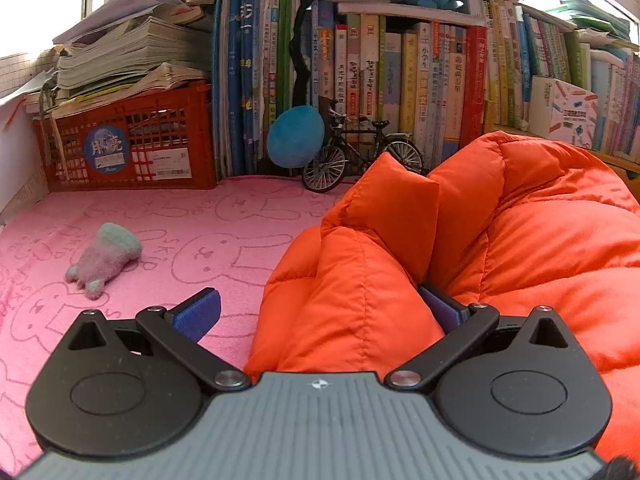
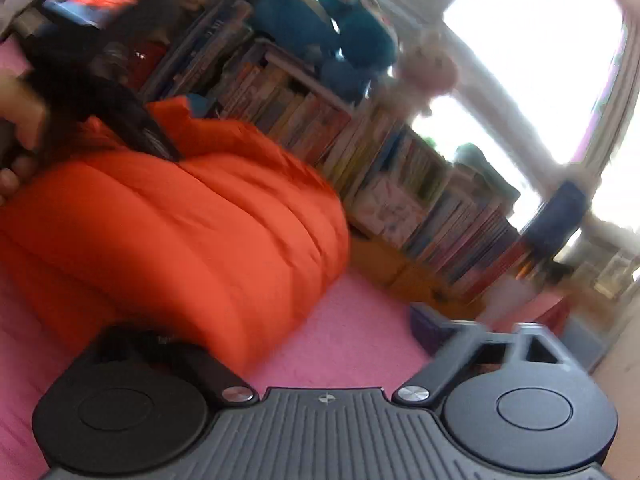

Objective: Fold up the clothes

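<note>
an orange puffer jacket [image 1: 520, 248] lies bunched on a pink blanket [image 1: 180, 220] printed with outline rabbits. it is quilted in wide puffy bands with stitched seams, its fabric smooth and slightly shiny, heaped into rounded folds rather than lying flat. one flap stands up in a soft peak near the middle of the left wrist view. in the right wrist view the same jacket [image 2: 192, 220] fills the left half as a thick mound, blurred.

the left tool [image 1: 320, 312] has its blue pads wide apart; the left pad sits clear over the blanket, the right pad is tucked against a fold of the jacket, and jacket fabric bulges between them without being pinched.

the right tool [image 2: 288, 344] also stands wide apart, with the jacket's near edge between its fingers; the left finger is hidden behind the fabric, and no clamp on it can be seen.

behind the jacket stands a row of books [image 1: 400, 80], a model bicycle [image 1: 360, 156] and a red crate [image 1: 132, 144]. a small fuzzy sock [image 1: 104, 260] lies on the blanket, well apart from the jacket.
</note>
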Motion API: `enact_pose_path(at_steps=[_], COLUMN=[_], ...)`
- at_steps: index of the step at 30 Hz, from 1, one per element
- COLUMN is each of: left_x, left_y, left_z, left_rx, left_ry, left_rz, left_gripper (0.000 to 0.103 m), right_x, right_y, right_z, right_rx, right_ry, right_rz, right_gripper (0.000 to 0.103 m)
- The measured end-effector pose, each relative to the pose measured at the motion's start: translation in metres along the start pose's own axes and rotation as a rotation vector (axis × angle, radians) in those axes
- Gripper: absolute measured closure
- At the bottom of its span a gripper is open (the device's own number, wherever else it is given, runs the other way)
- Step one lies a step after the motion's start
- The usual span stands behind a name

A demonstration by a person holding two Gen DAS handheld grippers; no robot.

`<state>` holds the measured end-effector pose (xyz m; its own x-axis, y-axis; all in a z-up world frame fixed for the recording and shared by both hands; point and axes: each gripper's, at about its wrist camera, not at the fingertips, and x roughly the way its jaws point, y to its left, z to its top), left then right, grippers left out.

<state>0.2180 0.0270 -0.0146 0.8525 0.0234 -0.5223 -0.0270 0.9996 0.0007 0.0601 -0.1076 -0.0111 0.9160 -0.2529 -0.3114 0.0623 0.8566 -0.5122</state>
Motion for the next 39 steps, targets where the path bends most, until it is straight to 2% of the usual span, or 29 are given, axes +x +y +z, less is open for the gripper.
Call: enact_pose_path(at_steps=[1, 3, 5, 10, 13, 14, 15, 16, 17, 18, 19, 20, 22, 24, 25, 26, 28, 30, 35, 39], left_x=[0.0, 0.0, -0.001, -0.011, -0.027, -0.039, -0.056, -0.077, -0.099, -0.118, -0.131, -0.139, -0.141, -0.126, -0.115, -0.099, -0.067, -0.046, -0.033, -0.011], left_y=[-0.001, -0.003, -0.002, 0.007, 0.012, 0.012, 0.012, 0.01, 0.004, -0.006, -0.023, -0.039, -0.069, -0.092, -0.103, -0.111, -0.116, -0.108, -0.088, -0.055], left_z=[0.0, 0.0, -0.001, -0.003, -0.001, 0.003, 0.006, 0.01, 0.013, 0.017, 0.021, 0.022, 0.024, 0.025, 0.025, 0.025, 0.028, 0.033, 0.043, 0.051], left_rx=[0.013, 0.029, 0.026, 0.099, 0.161, 0.17, 0.183, 0.216, 0.264, 0.332, 0.416, 0.483, 0.566, 0.588, 0.596, 0.593, 0.543, 0.451, 0.382, 0.265], left_ry=[0.002, 0.004, 0.002, -0.022, -0.053, -0.083, -0.136, -0.212, -0.285, -0.339, -0.37, -0.386, -0.366, -0.289, -0.25, -0.212, -0.121, -0.067, -0.041, -0.027], left_rz=[-0.018, -0.017, -0.016, -0.008, 0.038, 0.045, 0.009, -0.082, -0.184, -0.245, -0.258, -0.286, -0.38, -0.485, -0.495, -0.447, -0.357, -0.349, -0.291, -0.218], left_gripper=[0.0, 0.0, 0.0, 0.0, 0.0, 0.01, 0.016, 0.016, 0.011, 0.008, 0.008, 0.008, 0.008, 0.008, 0.01, 0.017, 0.021, 0.02, 0.014, 0.013], right_x=[0.007, 0.01, 0.011, 0.021, 0.02, 0.017, 0.016, 0.013, 0.011, 0.008, 0.007, 0.006, 0.004, 0.004, 0.004, 0.006, 0.009, 0.012, 0.013, 0.015], right_y=[-0.011, -0.011, -0.007, -0.015, -0.023, -0.025, -0.024, -0.021, -0.018, -0.014, -0.01, -0.006, 0.0, 0.0, -0.001, -0.004, -0.008, -0.011, -0.011, -0.011], right_z=[-0.004, -0.01, -0.011, -0.011, -0.011, -0.011, -0.011, -0.011, -0.011, -0.011, -0.01, -0.01, -0.01, -0.01, -0.01, -0.01, -0.01, -0.01, -0.01, -0.011], right_rx=[0.051, 0.01, -0.014, 0.051, 0.109, 0.12, 0.114, 0.094, 0.074, 0.055, 0.029, 0.003, -0.027, -0.023, -0.014, 0.001, 0.029, 0.044, 0.036, 0.048], right_ry=[0.047, 0.041, 0.036, 0.074, 0.086, 0.08, 0.069, 0.06, 0.05, 0.041, 0.034, 0.027, 0.019, 0.019, 0.021, 0.029, 0.045, 0.06, 0.072, 0.08], right_rz=[0.035, 0.007, 0.005, 0.078, 0.135, 0.162, 0.186, 0.189, 0.191, 0.194, 0.201, 0.208, 0.212, 0.221, 0.227, 0.23, 0.238, 0.238, 0.262, 0.285], right_gripper=[0.01, 0.01, 0.015, 0.017, 0.018, 0.028, 0.032, 0.035, 0.038, 0.05, 0.059, 0.062, 0.068, 0.069, 0.069, 0.069, 0.071, 0.071, 0.074, 0.074])
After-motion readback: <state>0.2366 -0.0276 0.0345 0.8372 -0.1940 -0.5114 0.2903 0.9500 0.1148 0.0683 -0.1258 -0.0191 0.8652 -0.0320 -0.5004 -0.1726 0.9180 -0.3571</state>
